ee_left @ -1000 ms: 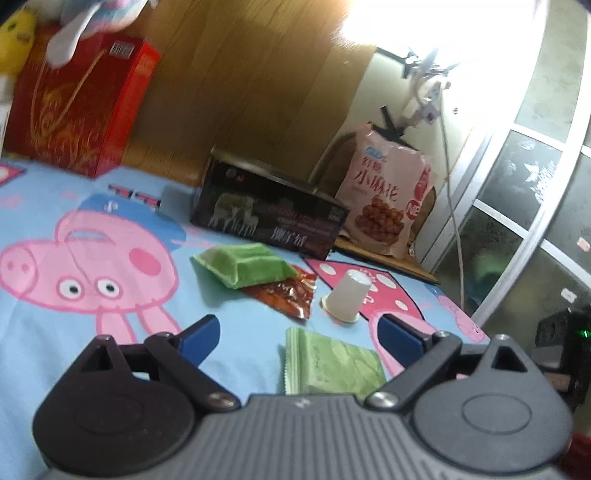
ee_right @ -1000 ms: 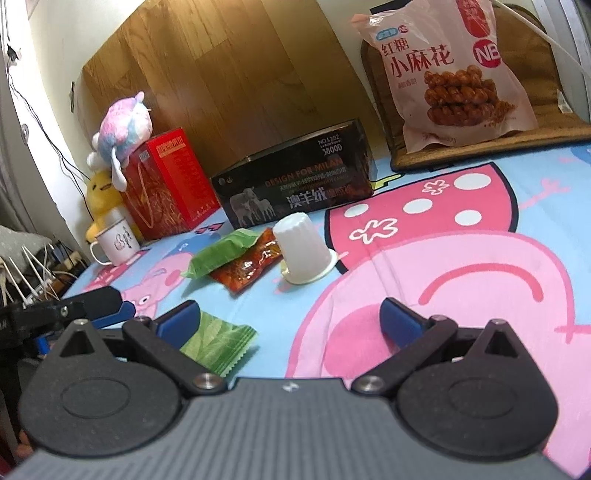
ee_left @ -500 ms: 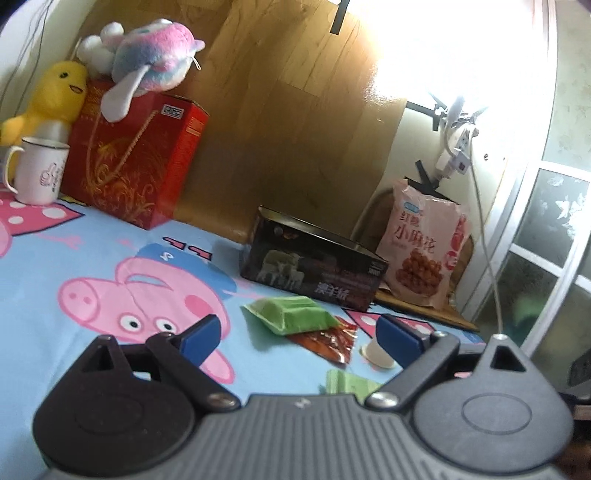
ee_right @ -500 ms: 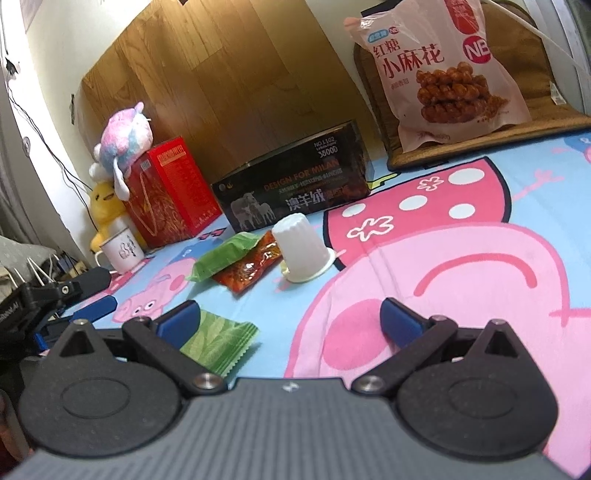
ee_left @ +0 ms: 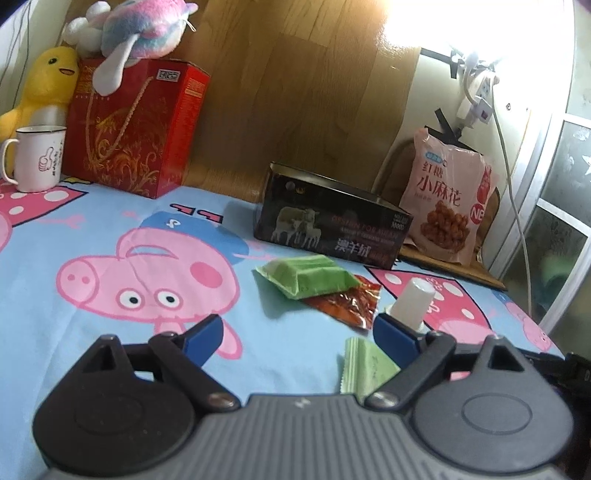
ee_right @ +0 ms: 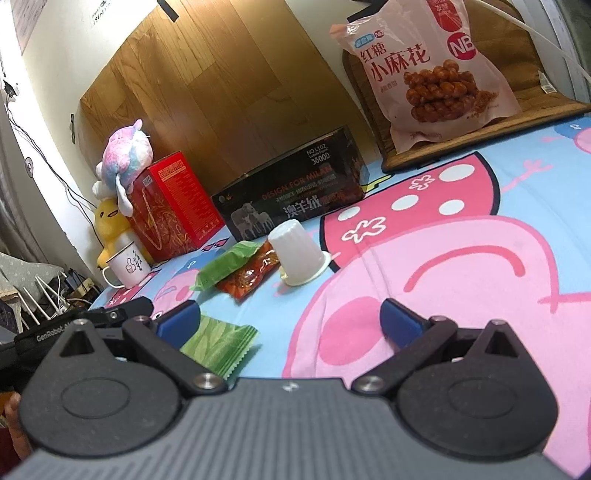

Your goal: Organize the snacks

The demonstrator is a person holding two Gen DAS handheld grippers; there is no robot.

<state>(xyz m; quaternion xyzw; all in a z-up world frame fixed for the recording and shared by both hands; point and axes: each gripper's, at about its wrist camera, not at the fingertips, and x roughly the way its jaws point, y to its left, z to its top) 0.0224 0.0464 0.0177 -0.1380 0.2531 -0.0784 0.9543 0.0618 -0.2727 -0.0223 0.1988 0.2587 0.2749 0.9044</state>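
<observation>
Just ahead of the left gripper point(ee_left: 297, 328), whose wide jaws are closing on nothing, lies the flat green foil snack packet point(ee_left: 365, 365), nearer its right finger. Right gripper point(ee_right: 290, 317) gapes empty, packet beside its left finger. Behind, the black open-topped carton point(ee_left: 332, 230) reads "DESIGN FOR MILAN".

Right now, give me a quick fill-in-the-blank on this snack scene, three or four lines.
1. The white cup stands ____ on the bedsheet.
2. The pink plush toy lies on top of the ____ box.
3. The green snack packet partly covers a ____ packet.
4. Nothing sits between the fingers of the left gripper, whose jaws are ____.

Missing: upside down; red; red; closing
</observation>
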